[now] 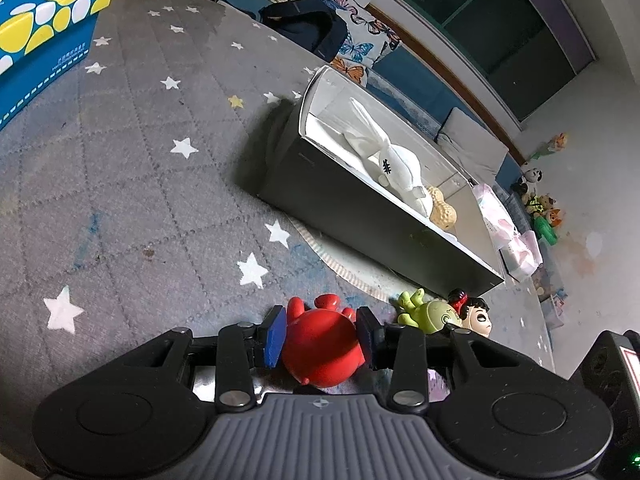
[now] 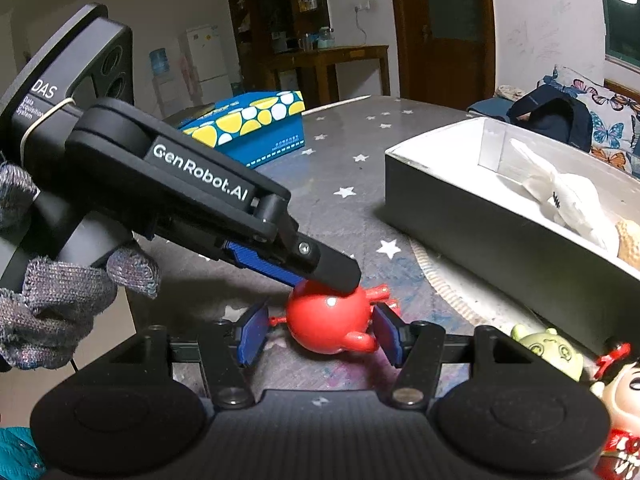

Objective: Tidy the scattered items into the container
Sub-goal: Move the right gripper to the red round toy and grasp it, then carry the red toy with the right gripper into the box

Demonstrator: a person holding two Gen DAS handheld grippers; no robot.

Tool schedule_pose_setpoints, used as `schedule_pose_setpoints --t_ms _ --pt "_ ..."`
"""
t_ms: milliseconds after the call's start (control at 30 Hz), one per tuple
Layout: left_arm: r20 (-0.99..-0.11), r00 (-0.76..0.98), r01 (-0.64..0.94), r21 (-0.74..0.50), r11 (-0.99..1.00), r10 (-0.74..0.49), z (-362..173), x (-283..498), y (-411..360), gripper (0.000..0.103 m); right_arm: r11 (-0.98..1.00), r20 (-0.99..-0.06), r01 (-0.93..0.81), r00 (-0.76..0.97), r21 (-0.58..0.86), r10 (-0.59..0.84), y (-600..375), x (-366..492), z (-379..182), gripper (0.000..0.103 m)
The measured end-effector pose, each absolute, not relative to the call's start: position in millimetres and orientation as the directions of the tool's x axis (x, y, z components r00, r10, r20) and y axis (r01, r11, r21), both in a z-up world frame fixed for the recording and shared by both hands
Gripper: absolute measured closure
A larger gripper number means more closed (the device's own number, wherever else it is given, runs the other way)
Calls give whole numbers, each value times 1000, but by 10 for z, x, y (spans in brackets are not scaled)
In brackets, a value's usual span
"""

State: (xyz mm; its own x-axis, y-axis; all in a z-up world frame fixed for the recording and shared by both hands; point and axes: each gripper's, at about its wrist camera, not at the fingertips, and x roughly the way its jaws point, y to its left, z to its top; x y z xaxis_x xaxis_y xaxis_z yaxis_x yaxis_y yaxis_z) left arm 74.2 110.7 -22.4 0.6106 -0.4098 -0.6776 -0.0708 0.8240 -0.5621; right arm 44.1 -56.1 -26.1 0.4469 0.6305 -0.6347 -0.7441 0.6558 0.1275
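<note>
A red crab-like toy (image 1: 320,350) sits on the grey star-patterned cloth, and my left gripper (image 1: 322,336) is shut on it, blue pads against both its sides. In the right wrist view the same toy (image 2: 328,322) lies between the open jaws of my right gripper (image 2: 320,334), whose pads stand apart from it, while the left gripper (image 2: 320,270) comes down on it from the upper left. The open box (image 1: 360,200) holds a white rabbit plush (image 1: 384,152) and a tan peanut toy (image 1: 442,210). A green toy (image 1: 428,310) and a black-haired doll (image 1: 476,314) lie by the box.
A blue and yellow tissue box (image 1: 44,36) stands at the far left of the table. A dark bag (image 1: 308,28) and butterfly cushion lie beyond the table. Pink packets (image 1: 504,232) sit past the box's far end. The table (image 2: 352,152) edge curves behind.
</note>
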Motion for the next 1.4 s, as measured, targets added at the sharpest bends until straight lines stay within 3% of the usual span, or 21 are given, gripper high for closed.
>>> schedule_pose_setpoints --t_ms 667,1233,1400 --pt "-659 603 -33 -583 812 -449 -176 724 1001 61 682 -619 -721 481 124 621 -684 343 -201 46" --pt "-502 658 194 -607 771 -561 515 1324 356 61 797 -496 -603 699 -22 515 -1257 570 489 46" --pt "-478 643 226 -628 744 -598 522 1734 158 61 824 -508 -565 723 -44 468 -1417 910 600 46"
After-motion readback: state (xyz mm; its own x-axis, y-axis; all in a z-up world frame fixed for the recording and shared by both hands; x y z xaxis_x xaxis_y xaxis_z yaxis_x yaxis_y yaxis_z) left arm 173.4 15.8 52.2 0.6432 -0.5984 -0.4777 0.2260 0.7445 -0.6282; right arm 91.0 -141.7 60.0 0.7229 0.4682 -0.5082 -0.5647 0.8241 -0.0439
